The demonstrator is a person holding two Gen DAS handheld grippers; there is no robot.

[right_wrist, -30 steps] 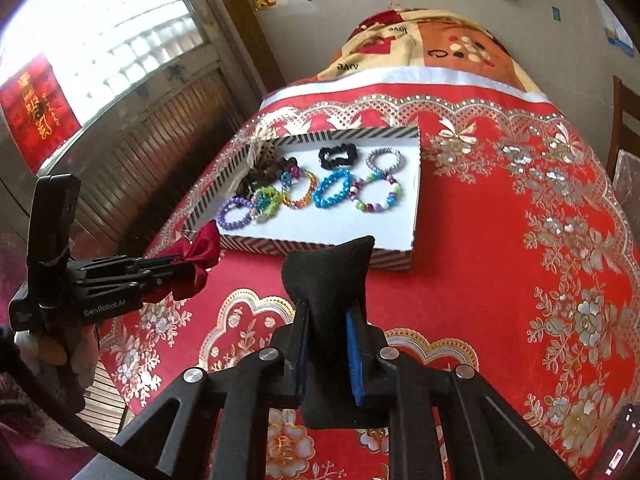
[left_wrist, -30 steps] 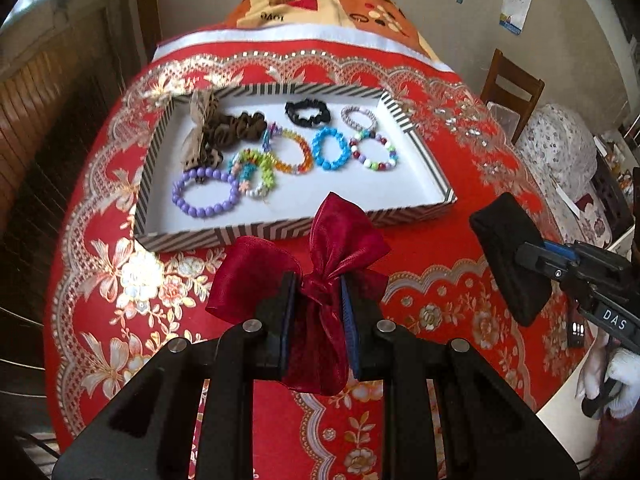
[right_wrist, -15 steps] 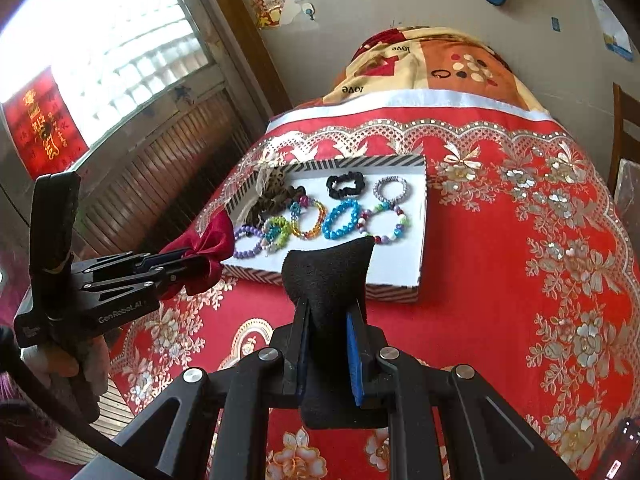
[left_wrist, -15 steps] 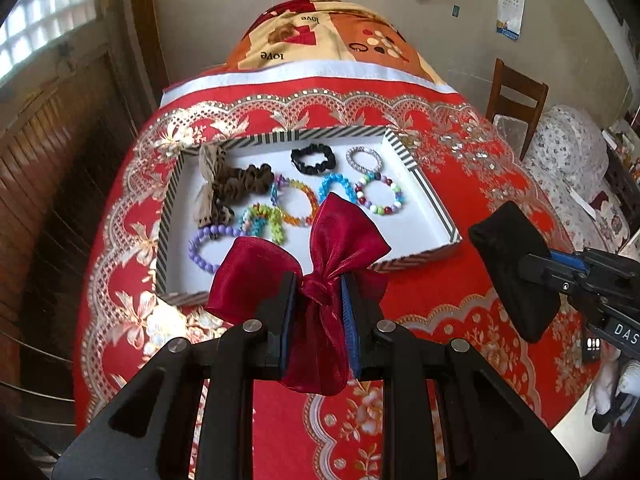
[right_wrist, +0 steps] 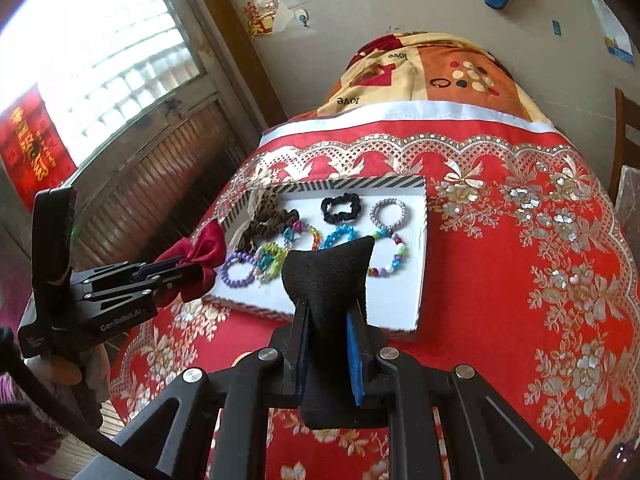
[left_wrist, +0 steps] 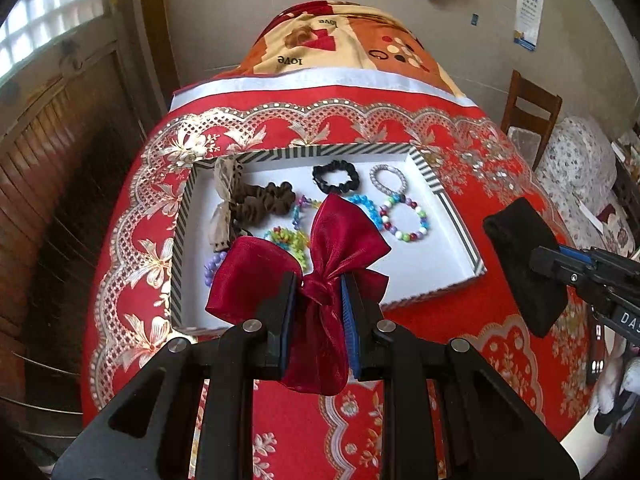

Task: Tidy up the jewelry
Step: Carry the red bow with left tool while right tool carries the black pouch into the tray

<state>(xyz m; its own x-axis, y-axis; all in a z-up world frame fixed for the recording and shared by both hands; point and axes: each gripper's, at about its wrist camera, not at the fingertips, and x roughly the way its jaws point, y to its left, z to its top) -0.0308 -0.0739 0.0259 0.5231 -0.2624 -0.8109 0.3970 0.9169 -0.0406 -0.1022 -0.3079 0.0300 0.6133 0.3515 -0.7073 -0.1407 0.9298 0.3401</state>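
A shallow white tray with a black-and-white striped rim lies on the table's red floral cloth, and the jewelry sits inside it. Along the far side are a black scrunchie and a silver-grey bracelet. At the left a brown scrunchie lies against a beige patterned bow. Nearer are a blue beaded bracelet, a multicoloured beaded bracelet, a neon green and mixed bead cluster and a purple beaded bracelet, several of them touching or overlapping.

The left gripper hangs above the tray's near edge, its fingers closed narrowly on the knot of a dark red ribbon bow, whose loops fan out above the fingertips and hide part of the tray.

The right gripper hovers to the right, also over the near edge, fingers pinched on a black velvet pouch that stands up between them. A hand shows under the left gripper's handle.

Beyond the table are an orange patterned blanket, a wooden chair and a window at the left
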